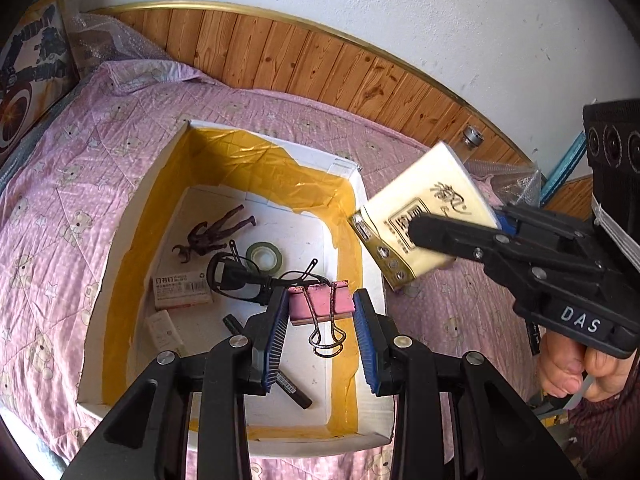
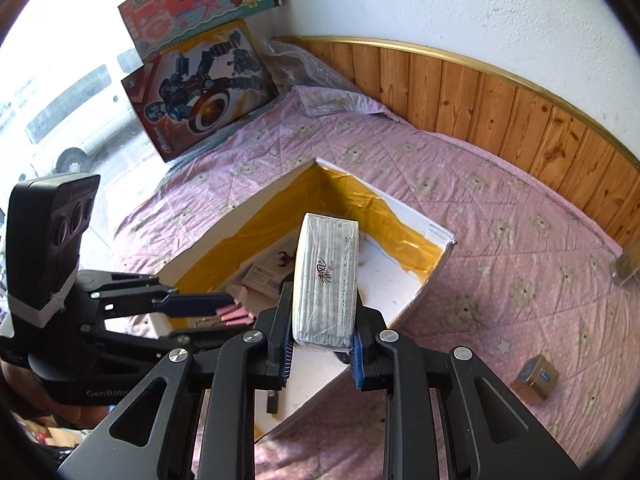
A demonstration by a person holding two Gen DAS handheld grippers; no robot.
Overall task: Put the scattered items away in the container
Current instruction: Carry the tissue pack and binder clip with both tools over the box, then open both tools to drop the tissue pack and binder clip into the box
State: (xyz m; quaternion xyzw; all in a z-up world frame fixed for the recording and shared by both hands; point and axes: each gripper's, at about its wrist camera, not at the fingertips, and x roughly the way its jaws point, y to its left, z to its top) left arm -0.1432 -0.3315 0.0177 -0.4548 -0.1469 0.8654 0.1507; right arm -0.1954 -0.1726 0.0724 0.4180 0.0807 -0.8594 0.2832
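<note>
Right hand-held gripper (image 2: 320, 354) grips tissue pack (image 2: 326, 280) — left one (image 1: 320, 334) open, binder clip (image 1: 320, 308) between.

The white cardboard box (image 1: 370, 216) is matt; glossy, wrinkled yellow tape (image 1: 256, 160) lines its inner walls. The pink quilted cloth bedspread (image 1: 72, 168) has a soft, stitched finish. The cream tissue pack (image 1: 424, 216) is wrapped in glossy clear plastic film. The pink binder clip (image 1: 320, 306) shows scuffed, dull paint and rust-marked wire handles. The ribbed blue fingers (image 1: 364, 340) sit on matt black plastic arms with bright metal rivets. The wall panelling (image 2: 500, 100) is varnished knotty wood under rough white plaster (image 2: 460, 12).
</note>
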